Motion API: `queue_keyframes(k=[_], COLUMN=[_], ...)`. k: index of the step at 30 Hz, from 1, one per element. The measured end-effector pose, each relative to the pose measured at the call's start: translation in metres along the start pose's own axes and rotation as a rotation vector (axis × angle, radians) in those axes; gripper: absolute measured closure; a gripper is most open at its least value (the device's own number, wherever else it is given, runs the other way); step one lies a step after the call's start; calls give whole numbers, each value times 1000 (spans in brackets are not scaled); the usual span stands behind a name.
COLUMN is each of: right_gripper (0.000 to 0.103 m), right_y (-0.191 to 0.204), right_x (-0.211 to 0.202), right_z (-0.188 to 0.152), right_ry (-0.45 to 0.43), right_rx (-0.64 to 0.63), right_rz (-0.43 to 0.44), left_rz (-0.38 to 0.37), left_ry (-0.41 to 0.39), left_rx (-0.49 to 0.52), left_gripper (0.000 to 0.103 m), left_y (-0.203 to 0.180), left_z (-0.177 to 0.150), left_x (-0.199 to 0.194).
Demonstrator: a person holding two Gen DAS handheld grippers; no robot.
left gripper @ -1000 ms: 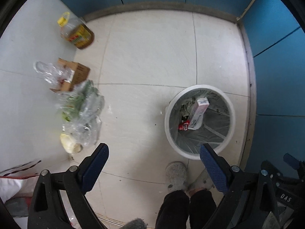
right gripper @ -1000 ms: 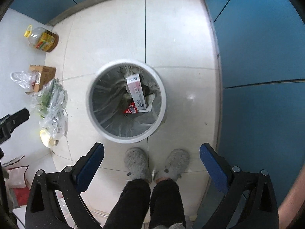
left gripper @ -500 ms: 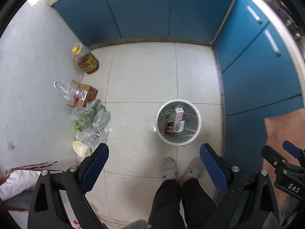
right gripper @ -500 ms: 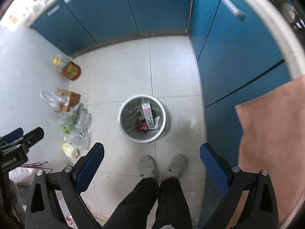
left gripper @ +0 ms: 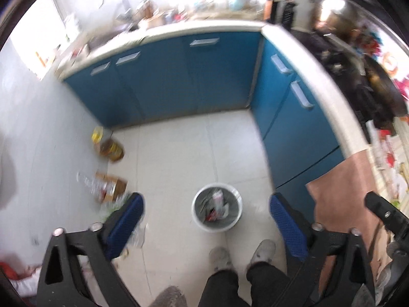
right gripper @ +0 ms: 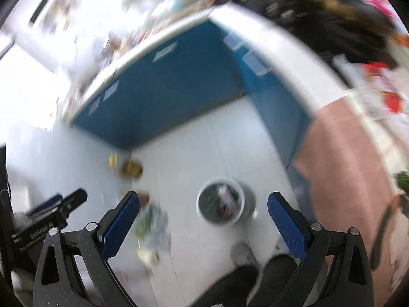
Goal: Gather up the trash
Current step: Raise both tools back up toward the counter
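The floor (left gripper: 179, 158) is pale square tile, bounded by blue cabinets (left gripper: 179, 76) on two sides. A round white bin (left gripper: 217, 211) stands on it, holding packaging. Along the left wall lie an oil bottle (left gripper: 110, 148), a cardboard box (left gripper: 112, 186) and clear plastic bags (right gripper: 153, 222). Two slippered feet (left gripper: 240, 253) stand just below the bin.

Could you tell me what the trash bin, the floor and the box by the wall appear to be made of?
Trash bin: probably white plastic, smooth rim, with a grey crinkled film liner. Floor: pale glazed tiles, grout lines visible. Box: likely cardboard, matte brown, though blurred.
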State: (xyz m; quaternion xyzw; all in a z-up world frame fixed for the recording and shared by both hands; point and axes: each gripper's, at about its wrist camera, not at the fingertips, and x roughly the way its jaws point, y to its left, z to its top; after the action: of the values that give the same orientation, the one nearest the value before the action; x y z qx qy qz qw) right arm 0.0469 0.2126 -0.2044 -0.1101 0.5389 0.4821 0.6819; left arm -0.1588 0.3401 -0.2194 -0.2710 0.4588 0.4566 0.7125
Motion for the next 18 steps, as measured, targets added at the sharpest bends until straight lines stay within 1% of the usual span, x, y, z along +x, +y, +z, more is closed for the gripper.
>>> queue_keyframes(k=[1,2,3,4,5,6,7,8,10,11,12,13,14,16,18], right_gripper=[2,2,2,2,2,2,2,2,2,3,5,11,12,12,12], right_y=[-15,-31,-54,-78,-103,-129,-156,-182,-243,-278,-304,-334,-357,-402,-425], right_x=[-13,-23,-38,-52,-64,-76,-85,-93,-111,-122,-125,-133,-138,-149,-150], right_z=[6,9,13,17,19,19,19,19,15,8,4,-4,-11,-28,-41], right_ry=[-27,-45,-66,-82,-92,-102,-112,-118,-133,-142,-141,-142,-143,-147,-155], right_rx=[33,66,121,173,221,271,322,367,479,551,595,662,707,802,853], right_rz=[-22,-39,-55,-74,-99,-123,-146,-171,-228,-252,-268,-289,-297,-320,-344], left_rz=[1,-6,-12,-29,-61,-88,-130,-180,-256,-304,-324,-362,-399,-434,-472], left_ry=[-10,-19,-21,-15,-2,13,38,72,143,207,240,297,357,424,496], left_rx=[25,59,74,97,116,130,152,180,236,272,286,297,305,295,257], left_gripper=[0,0,0,0,0,0,0,0,0,0,0,0,0,1,1], left_y=[-17,-42,-54,-82,-109,-126,-152,-184,-242,-281,-303,-330,-361,-397,-430], left_z=[6,15,16,23,26,30,32,33,30,25,21,17,11,5,-1], left_x=[-5,-8,-10,-11,-11,-12,-9,-5,6,18,22,32,45,58,76])
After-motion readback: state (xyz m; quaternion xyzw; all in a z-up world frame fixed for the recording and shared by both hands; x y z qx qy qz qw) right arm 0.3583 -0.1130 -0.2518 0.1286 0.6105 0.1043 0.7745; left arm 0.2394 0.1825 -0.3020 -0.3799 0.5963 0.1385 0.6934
